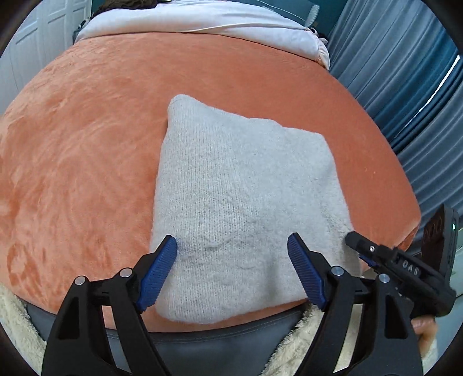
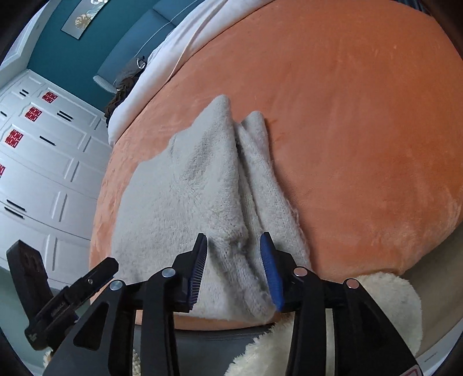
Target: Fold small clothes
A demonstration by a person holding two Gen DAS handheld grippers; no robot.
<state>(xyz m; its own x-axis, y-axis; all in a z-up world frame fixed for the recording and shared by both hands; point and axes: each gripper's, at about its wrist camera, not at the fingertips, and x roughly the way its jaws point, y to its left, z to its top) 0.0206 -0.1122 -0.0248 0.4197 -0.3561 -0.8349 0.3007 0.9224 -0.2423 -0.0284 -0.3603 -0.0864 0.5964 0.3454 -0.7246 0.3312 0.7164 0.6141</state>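
A light grey knitted garment (image 1: 240, 185) lies folded into a rough rectangle on the orange plush bed cover (image 1: 86, 138). My left gripper (image 1: 231, 248) is open, its blue pads just over the garment's near edge, holding nothing. My right gripper (image 2: 234, 245) is open partway, its pads on either side of the layered fold at the garment's (image 2: 185, 202) near right corner, not clamped. The right gripper also shows in the left wrist view (image 1: 358, 245) at the garment's right corner. The left gripper shows in the right wrist view (image 2: 107, 266) at lower left.
A white duvet (image 1: 202, 26) lies at the far end of the bed. Blue curtains (image 1: 419, 115) hang on one side, white wardrobe doors (image 2: 43, 162) on the other. A cream fleece (image 2: 385, 306) and the grey bed frame (image 1: 220, 335) are at the near edge.
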